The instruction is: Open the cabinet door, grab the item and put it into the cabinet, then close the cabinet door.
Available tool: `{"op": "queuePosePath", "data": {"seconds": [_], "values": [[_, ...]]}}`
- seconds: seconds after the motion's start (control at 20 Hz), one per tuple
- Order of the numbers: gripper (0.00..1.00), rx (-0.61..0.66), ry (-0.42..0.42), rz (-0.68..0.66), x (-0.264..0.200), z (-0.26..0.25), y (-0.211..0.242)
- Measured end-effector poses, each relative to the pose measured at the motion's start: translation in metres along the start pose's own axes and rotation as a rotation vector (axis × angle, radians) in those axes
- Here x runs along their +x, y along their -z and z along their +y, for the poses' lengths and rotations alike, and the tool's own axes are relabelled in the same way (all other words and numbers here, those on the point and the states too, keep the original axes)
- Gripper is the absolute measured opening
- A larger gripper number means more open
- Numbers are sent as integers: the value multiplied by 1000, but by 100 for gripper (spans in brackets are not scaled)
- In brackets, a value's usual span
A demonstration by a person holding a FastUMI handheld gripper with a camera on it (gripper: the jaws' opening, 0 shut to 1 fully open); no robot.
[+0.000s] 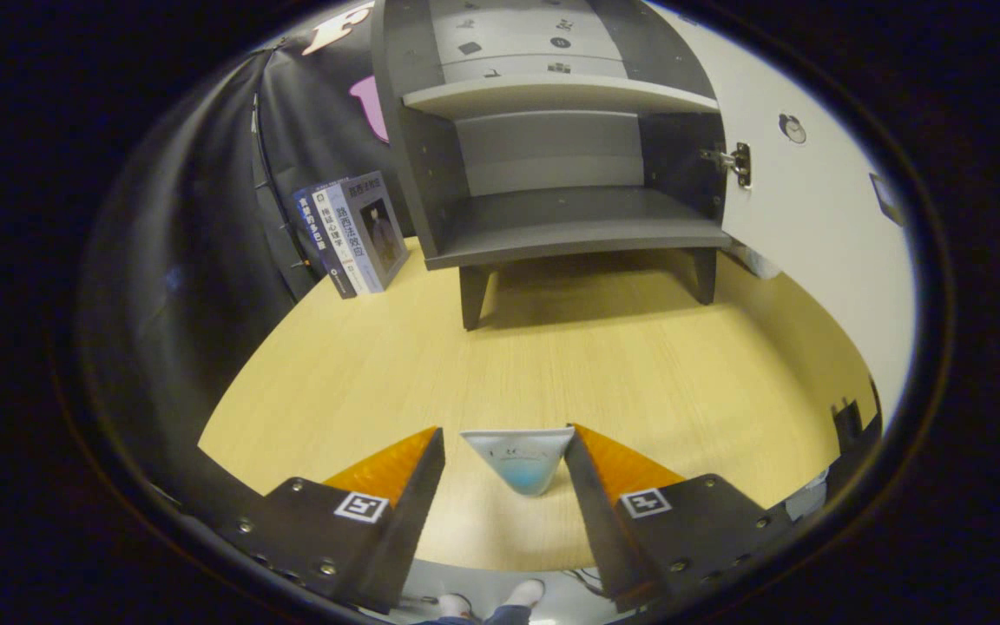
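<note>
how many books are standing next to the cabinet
3, as far as the spines show: the books stand together on the table, left of the open cabinet, against the booth wall. More could hide behind. The gripper holds a small item.

The books [354,233] beside the cabinet [552,139] carry printed spine titles, too small to read.
</note>
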State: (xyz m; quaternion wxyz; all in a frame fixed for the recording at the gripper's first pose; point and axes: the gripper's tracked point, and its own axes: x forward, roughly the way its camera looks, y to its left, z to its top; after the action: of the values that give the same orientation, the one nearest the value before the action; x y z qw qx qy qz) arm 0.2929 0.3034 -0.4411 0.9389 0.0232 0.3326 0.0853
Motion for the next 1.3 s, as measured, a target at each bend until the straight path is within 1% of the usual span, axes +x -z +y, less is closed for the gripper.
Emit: {"op": "queuePosePath", "data": {"seconds": [0.05, 0.1, 0.15, 0.25, 0.3, 0.55, 0.7, 0.95, 1.15, 1.3], "values": [[77, -4, 14, 1, 4, -3, 1], [64, 2, 22, -5, 6, -6, 1], [57, 16, 20, -11, 8, -6, 0], [56, 32, -3, 2, 5, -3, 1], [54, 36, -10, 0, 5, -3, -2], [54, 26, -21, -59, -17, -10, -44], [53, 41, -42, -141, -39, -11, -97], [53, 24, -49, -274, -72, -19, -187], [53, -28, -59, -368, -87, -21, -259], [53, -73, -58, -438, -89, -19, -315]]}}
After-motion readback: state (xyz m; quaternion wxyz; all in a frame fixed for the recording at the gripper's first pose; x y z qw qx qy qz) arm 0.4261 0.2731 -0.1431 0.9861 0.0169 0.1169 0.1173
